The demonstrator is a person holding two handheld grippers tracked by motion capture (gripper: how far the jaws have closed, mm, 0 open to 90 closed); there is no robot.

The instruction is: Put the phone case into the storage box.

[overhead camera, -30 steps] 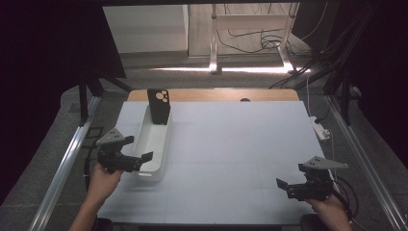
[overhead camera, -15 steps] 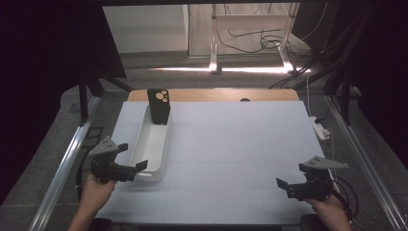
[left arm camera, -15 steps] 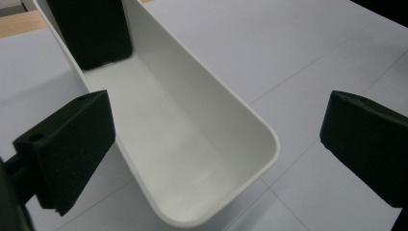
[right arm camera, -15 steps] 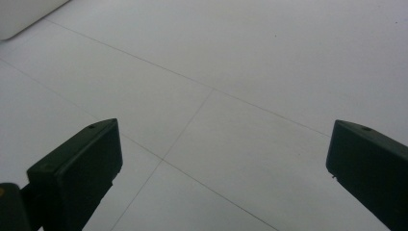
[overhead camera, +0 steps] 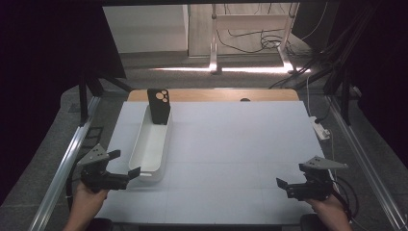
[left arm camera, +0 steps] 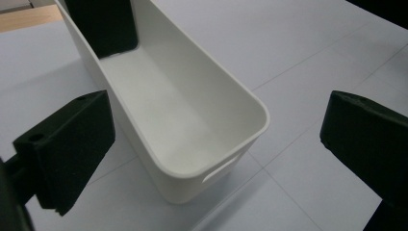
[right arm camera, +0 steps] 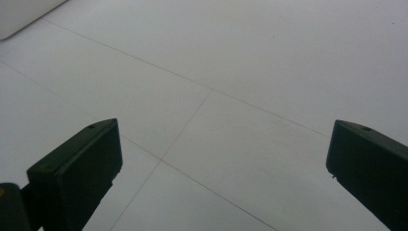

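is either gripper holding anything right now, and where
Nothing is held. The left gripper is open by the near end of the white bin; the right gripper is open over bare table.

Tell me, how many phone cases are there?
1. The black phone case stands upright at the far end of the white bin. Nothing else lies in the bin.

We see the white bin (overhead camera: 150, 144) and the upright phone case (overhead camera: 159, 106) blocking the table's (overhead camera: 240, 144) left edge; the middle and right lie open.
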